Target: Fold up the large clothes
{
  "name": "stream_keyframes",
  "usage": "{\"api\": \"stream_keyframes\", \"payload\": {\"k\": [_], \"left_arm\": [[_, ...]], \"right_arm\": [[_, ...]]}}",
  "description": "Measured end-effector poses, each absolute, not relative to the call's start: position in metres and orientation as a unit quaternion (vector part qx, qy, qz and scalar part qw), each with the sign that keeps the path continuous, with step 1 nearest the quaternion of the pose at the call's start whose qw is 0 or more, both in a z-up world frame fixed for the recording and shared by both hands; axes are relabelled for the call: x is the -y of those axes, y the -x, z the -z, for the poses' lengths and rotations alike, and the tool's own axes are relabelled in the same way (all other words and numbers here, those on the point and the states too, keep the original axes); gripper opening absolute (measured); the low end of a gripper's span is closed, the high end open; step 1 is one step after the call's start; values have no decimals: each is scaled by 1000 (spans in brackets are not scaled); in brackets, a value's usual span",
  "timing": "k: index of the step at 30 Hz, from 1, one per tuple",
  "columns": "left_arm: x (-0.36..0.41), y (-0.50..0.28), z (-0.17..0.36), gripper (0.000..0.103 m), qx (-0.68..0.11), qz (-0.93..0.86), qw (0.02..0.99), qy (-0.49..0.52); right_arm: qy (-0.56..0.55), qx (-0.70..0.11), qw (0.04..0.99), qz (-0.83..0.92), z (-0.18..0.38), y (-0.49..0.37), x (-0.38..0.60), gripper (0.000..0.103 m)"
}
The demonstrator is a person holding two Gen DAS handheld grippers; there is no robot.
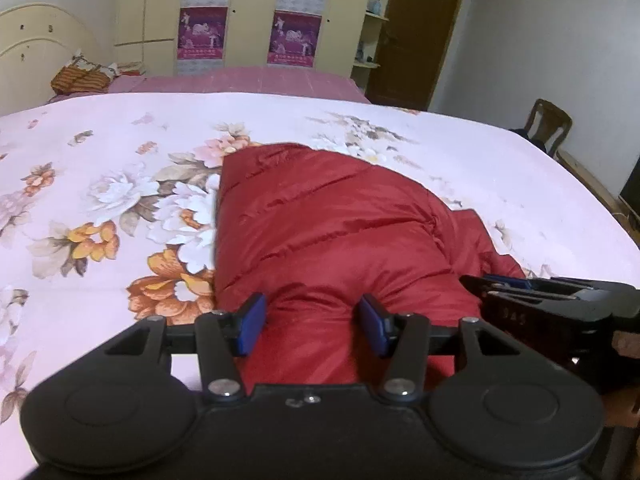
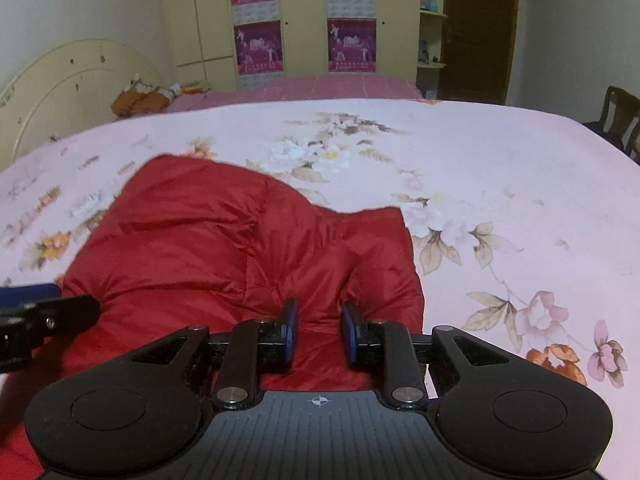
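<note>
folding was near done — our left gripper (image 1: 312, 322) stood released, right gripper (image 2: 319, 332) apart over the red jacket (image 1: 320, 224); next we needed pressing flat.

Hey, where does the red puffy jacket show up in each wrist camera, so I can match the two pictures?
Left wrist view: the red jacket fills the lower centre, running up from between the claw's fingers.
Right wrist view: the red jacket lies centre-left, its near edge between the claw's fingers.
Shared landmark: the purple posters on the yellow wardrobe behind the bed.
</note>
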State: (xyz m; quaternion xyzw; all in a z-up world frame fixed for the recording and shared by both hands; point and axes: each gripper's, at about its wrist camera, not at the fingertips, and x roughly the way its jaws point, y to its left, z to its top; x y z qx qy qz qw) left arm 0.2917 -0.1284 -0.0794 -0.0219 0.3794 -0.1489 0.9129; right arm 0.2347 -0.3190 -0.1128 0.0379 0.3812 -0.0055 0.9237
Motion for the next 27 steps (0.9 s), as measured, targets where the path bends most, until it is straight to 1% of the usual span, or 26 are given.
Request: {"api": "stream_keyframes", "payload": {"k": [5,8,10,13,15,18,19,22,26,27], "left_arm": [[126,-301,86,51,-395,165,903,27],[118,-307,72,50,-394,176,901,39],[112,-315,61,50,-377,180,907,47],[111,-337,57,50,-368,183,911,41],[113,-353,60,50,-368,182,911,40],[118,-369,71,50,-375,182,908,38],[120,-373,76,52,-377,181,908,35],[125,-379,90,53,-388,187,902,21],[131,-382,99,53,-393,187,900,5],[132,-384,100,53,-396,186,899,5]], "right_arm": [[-54,-388,920,5,121,-238,325,23],[-87,-400,912,8,104,-239,334,23],[-115,-386,915,10,85,-235,339,24],[-112,-355,928,14,62,-241,334,24],[-111,-352,929,14,59,-254,329,24],[-97,-364,926,27,70,-275,322,24],[-92,-373,923,34,78,-280,322,24],[-85,-397,912,52,105,-288,324,24],[-83,-397,912,62,123,-289,329,25],[-79,-396,913,63,125,-289,329,27]]}}
